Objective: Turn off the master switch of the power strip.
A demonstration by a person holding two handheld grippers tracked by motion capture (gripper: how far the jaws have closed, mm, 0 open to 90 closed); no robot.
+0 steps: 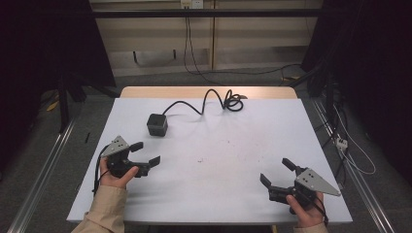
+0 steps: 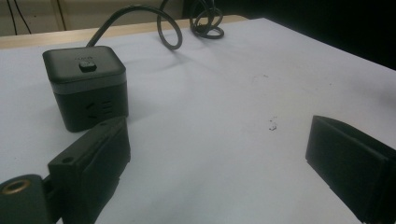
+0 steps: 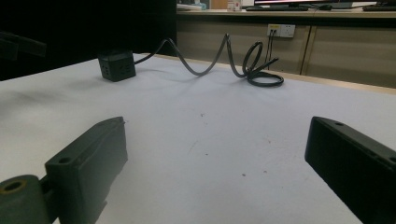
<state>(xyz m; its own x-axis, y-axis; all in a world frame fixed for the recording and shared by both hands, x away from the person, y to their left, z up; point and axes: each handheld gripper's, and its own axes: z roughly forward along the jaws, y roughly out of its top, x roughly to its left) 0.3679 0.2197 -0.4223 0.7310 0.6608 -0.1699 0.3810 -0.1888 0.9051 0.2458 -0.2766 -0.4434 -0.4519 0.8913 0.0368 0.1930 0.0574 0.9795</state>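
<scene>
A black cube-shaped power socket (image 1: 157, 124) stands on the white table (image 1: 218, 160) left of centre, toward the back. Its black cable (image 1: 204, 104) curls to a coil (image 1: 233, 102) near the far edge. My left gripper (image 1: 145, 153) is held open near the table's left side, a short way in front of the cube (image 2: 86, 86), with nothing between its jaws. My right gripper (image 1: 276, 173) is open at the front right, far from the cube (image 3: 116, 65), and holds nothing. The coil (image 3: 261, 65) lies ahead of it.
The table's wooden far edge (image 1: 209, 91) meets a grey floor with cables (image 1: 272, 73). A metal rail (image 1: 41, 165) runs along the left and another (image 1: 359, 179) along the right. A white power strip (image 1: 342, 142) lies on the floor at right.
</scene>
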